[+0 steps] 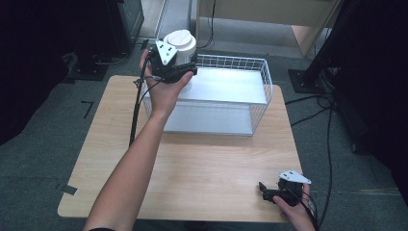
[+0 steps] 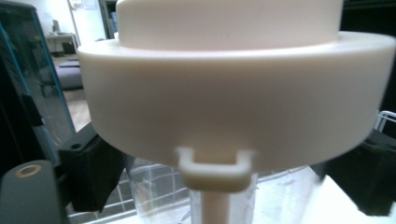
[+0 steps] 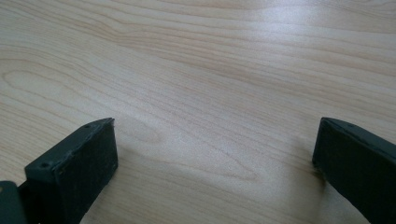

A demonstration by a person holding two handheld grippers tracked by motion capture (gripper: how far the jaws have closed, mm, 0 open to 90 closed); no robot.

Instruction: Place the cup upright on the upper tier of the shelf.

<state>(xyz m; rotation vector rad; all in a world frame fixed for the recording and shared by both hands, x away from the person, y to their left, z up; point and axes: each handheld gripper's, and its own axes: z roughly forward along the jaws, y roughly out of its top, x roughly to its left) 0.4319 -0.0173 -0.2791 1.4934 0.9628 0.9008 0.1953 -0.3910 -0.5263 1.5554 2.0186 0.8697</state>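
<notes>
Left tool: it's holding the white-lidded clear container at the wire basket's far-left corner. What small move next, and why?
Probably lower it straight down into the white wire basket. The left tool grips the clear plastic container with the white round lid held up at the basket's back-left corner, seemingly above the rim, so a short descent should seat it. The right tool rests open near the wooden table's front edge, uninvolved.

One wooden table carries one white wire basket, and one white-lidded clear container sits between the jaws of the left hand-held gripper. Two hand-held grippers in all (one per hand), the right hand-held gripper with its jaws apart over bare wood.
</notes>
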